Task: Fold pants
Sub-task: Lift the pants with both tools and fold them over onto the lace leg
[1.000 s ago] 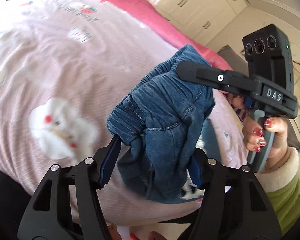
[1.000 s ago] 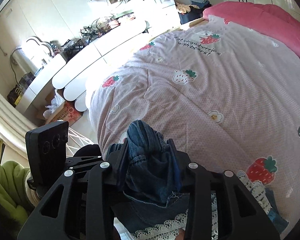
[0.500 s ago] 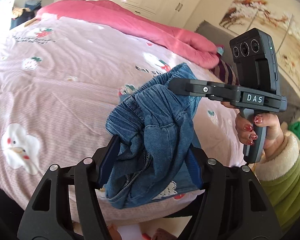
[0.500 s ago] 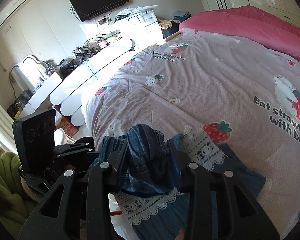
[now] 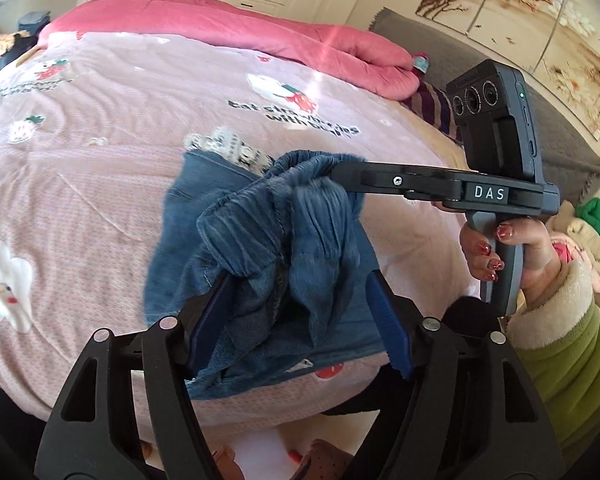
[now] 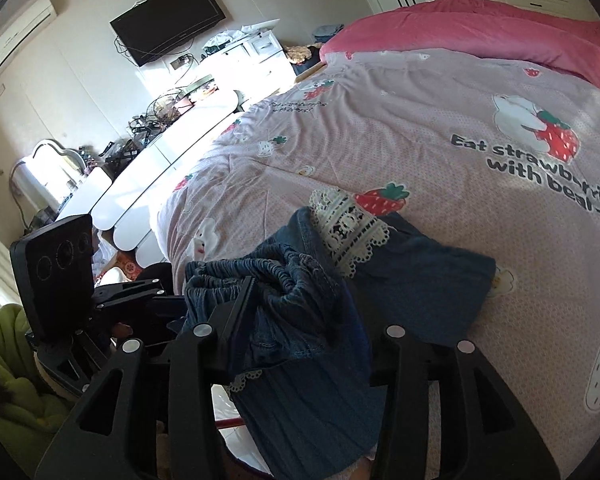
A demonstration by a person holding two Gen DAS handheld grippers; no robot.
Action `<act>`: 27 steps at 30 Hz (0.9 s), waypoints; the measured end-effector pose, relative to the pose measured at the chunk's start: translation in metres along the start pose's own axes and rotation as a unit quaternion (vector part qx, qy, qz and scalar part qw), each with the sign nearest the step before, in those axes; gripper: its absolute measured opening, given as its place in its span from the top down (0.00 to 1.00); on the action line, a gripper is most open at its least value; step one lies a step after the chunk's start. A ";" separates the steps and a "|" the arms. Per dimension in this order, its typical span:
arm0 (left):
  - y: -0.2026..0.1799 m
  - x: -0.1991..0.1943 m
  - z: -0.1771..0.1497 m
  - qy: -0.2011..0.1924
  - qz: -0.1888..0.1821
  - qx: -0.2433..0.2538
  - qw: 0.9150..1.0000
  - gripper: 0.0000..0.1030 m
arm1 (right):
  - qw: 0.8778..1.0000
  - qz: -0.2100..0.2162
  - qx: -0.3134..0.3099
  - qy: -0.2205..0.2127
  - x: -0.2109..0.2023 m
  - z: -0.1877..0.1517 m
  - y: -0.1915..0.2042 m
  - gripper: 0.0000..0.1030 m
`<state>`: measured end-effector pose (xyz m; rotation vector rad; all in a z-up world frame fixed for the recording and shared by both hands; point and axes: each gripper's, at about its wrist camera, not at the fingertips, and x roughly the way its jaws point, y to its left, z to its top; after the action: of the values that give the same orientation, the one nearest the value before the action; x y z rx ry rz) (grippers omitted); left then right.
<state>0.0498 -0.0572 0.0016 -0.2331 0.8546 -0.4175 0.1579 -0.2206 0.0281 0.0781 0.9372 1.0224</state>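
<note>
Blue denim pants (image 5: 284, 248) with white lace trim (image 5: 228, 148) hang from both grippers over the near edge of a pink strawberry-print bed (image 5: 100, 128). My left gripper (image 5: 300, 292) is shut on the bunched elastic waistband. My right gripper (image 5: 340, 170) comes in from the right and is shut on the same waistband a little higher. In the right wrist view the right gripper (image 6: 300, 292) holds the waistband (image 6: 276, 276); the pant legs (image 6: 420, 264) and lace (image 6: 348, 224) lie on the bed (image 6: 420, 140).
A rolled pink duvet (image 5: 220, 28) lies along the far side of the bed. A white curved footboard (image 6: 148, 184), a cluttered dresser and a wall TV (image 6: 168, 20) stand to the left. A grey headboard (image 5: 560, 132) is at the right.
Both grippers have lifted and carried the waistband forward over the bed. The pant legs and lace hem now lie spread on the bedcover instead of hanging bunched.
</note>
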 end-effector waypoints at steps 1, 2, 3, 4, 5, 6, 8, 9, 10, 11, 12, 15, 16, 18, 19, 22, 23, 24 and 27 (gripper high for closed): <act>0.000 0.002 -0.001 0.003 -0.004 0.003 1.000 0.42 | 1.000 -0.001 0.007 -0.005 -0.004 -0.003 -0.002 0.57; -0.003 0.004 -0.003 0.006 -0.007 0.007 1.000 0.42 | 1.000 -0.003 0.015 -0.009 -0.007 -0.005 -0.003 0.55; -0.006 0.006 -0.005 0.010 -0.009 0.012 1.000 0.42 | 1.000 -0.006 0.022 -0.013 -0.010 -0.007 -0.004 0.53; -0.010 0.007 -0.008 0.013 -0.012 0.017 1.000 0.41 | 0.999 -0.011 0.026 -0.016 -0.013 -0.009 -0.005 0.51; -0.012 0.009 -0.011 0.016 -0.014 0.021 1.000 0.40 | 0.999 -0.018 0.028 -0.016 -0.014 -0.011 -0.005 0.51; -0.015 0.011 -0.014 0.018 -0.013 0.026 0.999 0.40 | 0.999 -0.026 0.028 -0.016 -0.016 -0.013 -0.003 0.51; -0.019 0.012 -0.019 0.022 -0.013 0.033 0.999 0.39 | 0.999 -0.032 0.034 -0.016 -0.018 -0.016 0.000 0.50; -0.022 0.012 -0.021 0.024 -0.014 0.039 0.999 0.39 | 0.998 -0.039 0.037 -0.013 -0.017 -0.017 0.001 0.45; -0.024 0.012 -0.022 0.025 -0.014 0.043 0.999 0.39 | 0.998 -0.049 0.036 -0.008 -0.016 -0.018 0.003 0.43; -0.026 0.011 -0.024 0.027 -0.016 0.047 0.998 0.39 | 0.998 -0.057 0.033 -0.007 -0.015 -0.019 0.005 0.43; -0.028 0.010 -0.025 0.029 -0.020 0.053 0.998 0.38 | 0.997 -0.065 0.029 -0.004 -0.014 -0.020 0.007 0.42; -0.033 0.004 -0.028 0.027 -0.032 0.066 0.997 0.35 | 0.997 -0.074 0.038 0.002 -0.012 -0.022 0.007 0.37; -0.033 0.001 -0.030 0.027 -0.037 0.067 0.997 0.34 | 0.996 -0.076 0.042 0.003 -0.012 -0.023 0.005 0.34; -0.031 -0.008 -0.033 0.019 -0.038 0.066 0.997 0.34 | 0.995 -0.079 0.055 0.001 -0.013 -0.022 0.003 0.33; -0.030 -0.012 -0.033 0.011 -0.037 0.067 0.997 0.34 | 0.995 -0.078 0.059 -0.003 -0.015 -0.020 0.002 0.32; -0.022 -0.029 -0.031 -0.025 -0.019 0.069 0.997 0.30 | 0.995 -0.066 0.069 -0.019 -0.019 -0.007 0.002 0.26; -0.018 -0.033 -0.030 -0.032 -0.010 0.069 0.997 0.30 | 0.996 -0.064 0.068 -0.018 -0.016 -0.001 0.003 0.26; -0.013 -0.035 -0.030 -0.037 0.001 0.068 0.997 0.30 | 0.995 -0.067 0.066 -0.012 -0.012 0.005 0.003 0.26; -0.003 -0.031 -0.031 -0.034 0.014 0.063 0.997 0.35 | 0.994 -0.072 0.074 0.018 0.011 0.021 -0.002 0.26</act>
<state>0.0073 -0.0473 0.0042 -0.1171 0.7614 -0.4333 0.1765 -0.2062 0.0336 0.1138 1.0367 0.8231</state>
